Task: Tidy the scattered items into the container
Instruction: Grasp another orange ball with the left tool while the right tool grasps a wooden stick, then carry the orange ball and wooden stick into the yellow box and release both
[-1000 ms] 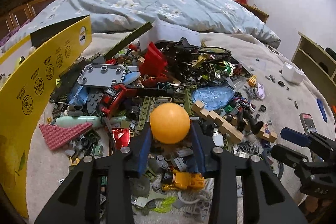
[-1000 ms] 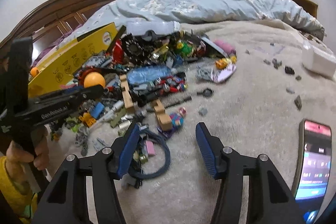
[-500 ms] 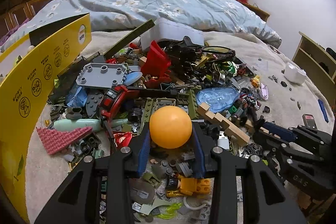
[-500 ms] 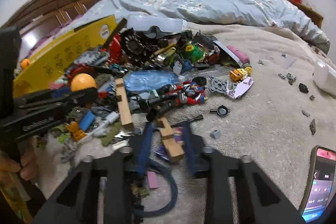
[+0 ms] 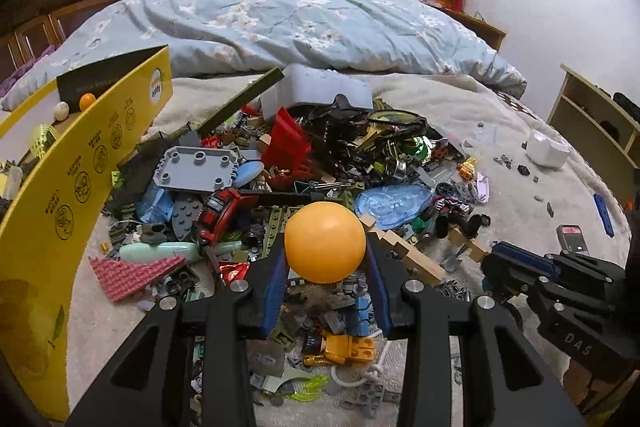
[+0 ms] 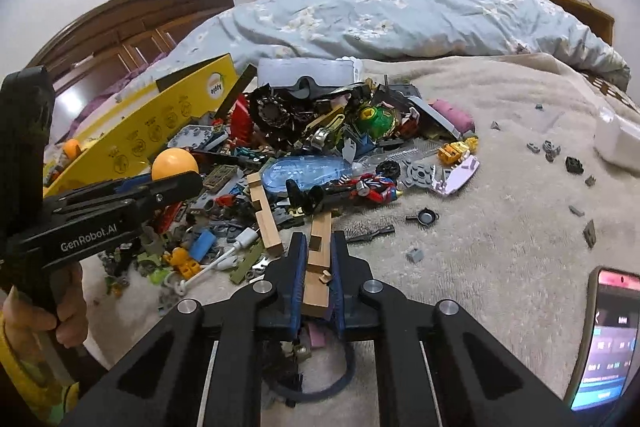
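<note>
So the bed (image 5: 460,115) takes up most of both views, with a beige blanket on the near part and a blue flowered quilt (image 5: 288,27) bunched up further back. On the blanket there's a big messy pile of toy bricks (image 5: 280,187) and other plastic bits, spreading from the middle out to the side.

Along the left edge of that pile stands a yellow cardboard box (image 5: 80,187) with its flap up, and a couple of small balls are visible inside it near the far end. A white plastic tub (image 5: 316,87) lies at the back of the pile. Off to the right a phone (image 6: 608,339) with a lit screen lies on the blanket, well apart from the pile.

The left hand-held gripper (image 5: 326,267) is closed around an orange ball (image 5: 325,242), held up above the bricks, near the box but not in it. The right hand-held gripper (image 6: 318,267) is pinched narrow on a notched wooden block (image 6: 318,267) at the near edge of the pile. A second wooden block (image 6: 264,215) just like it lies beside it on the blanket.
</note>
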`<state>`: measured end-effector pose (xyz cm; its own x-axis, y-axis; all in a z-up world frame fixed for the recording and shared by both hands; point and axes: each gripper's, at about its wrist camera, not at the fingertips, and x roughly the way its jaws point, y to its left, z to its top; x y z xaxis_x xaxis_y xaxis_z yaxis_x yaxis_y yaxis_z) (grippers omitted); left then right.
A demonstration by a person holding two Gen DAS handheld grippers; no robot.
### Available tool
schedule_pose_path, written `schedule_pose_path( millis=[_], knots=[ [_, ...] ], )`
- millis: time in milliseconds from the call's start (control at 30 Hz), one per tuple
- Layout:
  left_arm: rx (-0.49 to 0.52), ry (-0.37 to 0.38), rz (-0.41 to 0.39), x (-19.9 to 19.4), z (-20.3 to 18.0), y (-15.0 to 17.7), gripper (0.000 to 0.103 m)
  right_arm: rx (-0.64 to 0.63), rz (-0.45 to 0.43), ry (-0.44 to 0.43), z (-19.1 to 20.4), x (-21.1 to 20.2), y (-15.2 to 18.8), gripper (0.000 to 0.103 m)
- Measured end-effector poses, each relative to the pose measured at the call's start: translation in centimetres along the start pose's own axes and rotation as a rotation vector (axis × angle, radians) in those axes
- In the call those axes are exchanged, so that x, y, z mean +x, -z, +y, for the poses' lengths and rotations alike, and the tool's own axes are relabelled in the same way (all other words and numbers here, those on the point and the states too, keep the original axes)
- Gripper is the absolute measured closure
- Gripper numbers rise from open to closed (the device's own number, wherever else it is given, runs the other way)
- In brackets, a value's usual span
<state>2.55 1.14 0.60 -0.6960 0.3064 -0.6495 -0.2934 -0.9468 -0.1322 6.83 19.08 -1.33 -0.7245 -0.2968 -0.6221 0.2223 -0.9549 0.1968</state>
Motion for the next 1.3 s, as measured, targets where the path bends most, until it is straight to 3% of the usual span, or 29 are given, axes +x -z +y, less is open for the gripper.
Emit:
schedule_pose_path(
  millis=[267,800,1300],
  knots=[
    [0.005,-0.026,-0.019,-1.8,0.1,-0.2,0.067,0.021,-0.019,-0.039,0.0,-1.4,0.1,0.090],
    [-0.030,-0.099,-0.065,-6.0,2.2,-1.0,0.067,-0.062,-0.041,-0.079,3.4,-2.1,-1.6,0.092],
    [-0.081,-0.297,-0.151,-12.1,8.7,-2.4,0.067,-0.172,-0.044,-0.248,10.9,0.0,-5.9,0.092]
  ],
)
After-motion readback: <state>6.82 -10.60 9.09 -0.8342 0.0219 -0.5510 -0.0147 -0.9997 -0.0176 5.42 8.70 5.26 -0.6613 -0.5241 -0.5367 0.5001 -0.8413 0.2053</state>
